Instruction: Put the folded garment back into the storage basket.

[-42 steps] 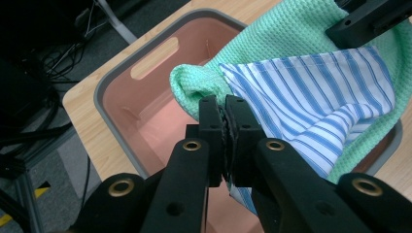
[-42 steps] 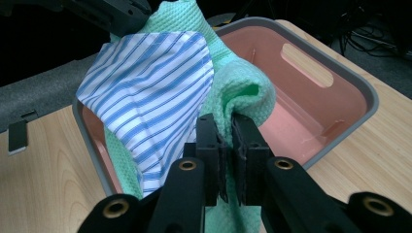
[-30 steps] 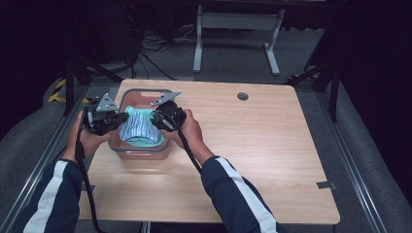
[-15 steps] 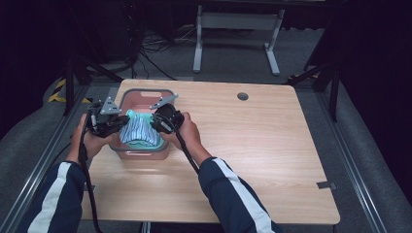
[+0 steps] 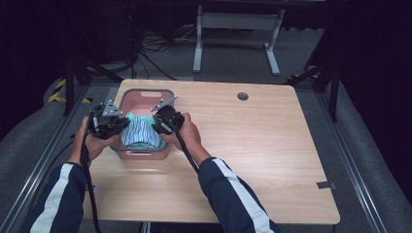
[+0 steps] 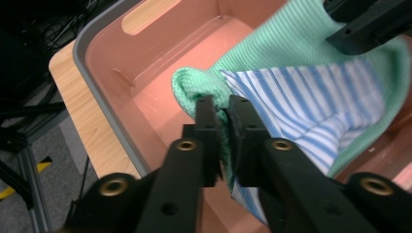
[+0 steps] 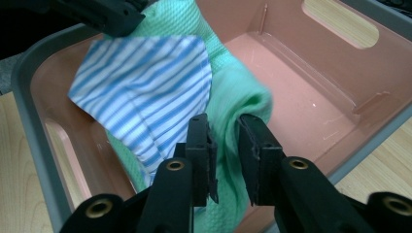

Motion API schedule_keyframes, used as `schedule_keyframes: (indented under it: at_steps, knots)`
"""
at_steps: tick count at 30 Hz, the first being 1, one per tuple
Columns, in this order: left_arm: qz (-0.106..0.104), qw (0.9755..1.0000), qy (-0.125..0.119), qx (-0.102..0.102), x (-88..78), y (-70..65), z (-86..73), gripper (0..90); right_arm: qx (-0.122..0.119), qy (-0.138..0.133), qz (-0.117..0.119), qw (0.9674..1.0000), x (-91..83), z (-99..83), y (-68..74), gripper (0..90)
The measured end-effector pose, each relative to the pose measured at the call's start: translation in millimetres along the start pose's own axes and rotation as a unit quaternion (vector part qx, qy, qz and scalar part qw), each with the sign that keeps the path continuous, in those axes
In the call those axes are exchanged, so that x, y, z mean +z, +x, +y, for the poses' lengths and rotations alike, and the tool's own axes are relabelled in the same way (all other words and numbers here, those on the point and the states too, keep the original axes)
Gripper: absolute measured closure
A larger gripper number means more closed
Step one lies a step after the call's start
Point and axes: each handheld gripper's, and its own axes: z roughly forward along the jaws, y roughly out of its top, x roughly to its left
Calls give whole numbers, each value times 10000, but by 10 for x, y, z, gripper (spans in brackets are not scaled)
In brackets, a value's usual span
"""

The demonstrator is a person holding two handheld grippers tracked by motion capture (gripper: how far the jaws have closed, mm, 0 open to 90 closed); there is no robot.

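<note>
A folded cloth, green with a blue-and-white striped panel, hangs between my two grippers over a pink bin with a grey rim. My left gripper pinches the cloth's green left edge; its jaws have just been opening, and the fold still sits tight between them. My right gripper stands wider, its jaws also just opening, with the blurred green edge of the cloth loose in the gap. In the high view the left gripper and right gripper flank the cloth inside the bin.
The bin stands at the wooden table's far left corner, its floor bare beneath the cloth. A cable hole lies at the far middle. Grey floor and metal frame legs lie beyond the table.
The right hand has sunk slightly, lowering the cloth deeper into the bin. The left hand has stayed nearly where it was.
</note>
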Motion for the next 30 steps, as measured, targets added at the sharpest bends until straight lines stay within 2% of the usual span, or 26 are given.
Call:
schedule_keyframes:
  at_steps: [3, 4, 7, 9, 10, 11, 14, 16, 20, 24, 26, 28, 30]
  knots:
    - [3, 10000, -74, 6, -3, 2, -7, 757, 4, -28, -6, 10000, -4, -8, -10, 739]
    - [7, 9999, -156, -53, -12, -12, -8, 746, 8, -26, 8, 10000, -11, -10, -14, 737]
    - [62, 9998, -188, -45, -54, -42, 20, 658, -16, -21, -34, 10000, -34, -24, -19, 720]
    - [77, 9996, -235, -153, -62, -95, 30, 577, -26, -31, -57, 10000, -53, -43, -34, 695]
    - [77, 9996, -235, -153, -62, -95, 30, 572, -26, -31, -57, 10000, -53, -43, -34, 695]
    - [46, 9994, -326, -114, -73, -126, 34, 557, -68, -46, -108, 9999, -78, -65, -46, 671]
    - [28, 9993, -332, -158, -68, -177, 32, 505, -97, -26, -158, 9998, -102, -80, -55, 652]
    - [23, 9991, -381, -208, -67, -235, 28, 475, -157, -64, -226, 9996, -158, -102, -77, 604]
    - [19, 9987, -470, -182, -80, -284, 41, 415, -311, -156, -384, 9987, -254, -138, -85, 530]
    - [-38, 9982, -573, -198, -98, -339, 47, 359, -481, -87, -571, 9972, -346, -187, -101, 479]
    - [50, 9974, -658, -296, -121, -370, 53, 326, -479, -98, -645, 9967, -393, -215, -118, 443]
    - [48, 9969, -715, -322, -133, -379, 53, 303, -519, -50, -634, 9966, -445, -244, -137, 446]
    - [-59, 9961, -803, -359, -152, -419, 53, 297, -568, -30, -679, 9961, -472, -261, -146, 445]
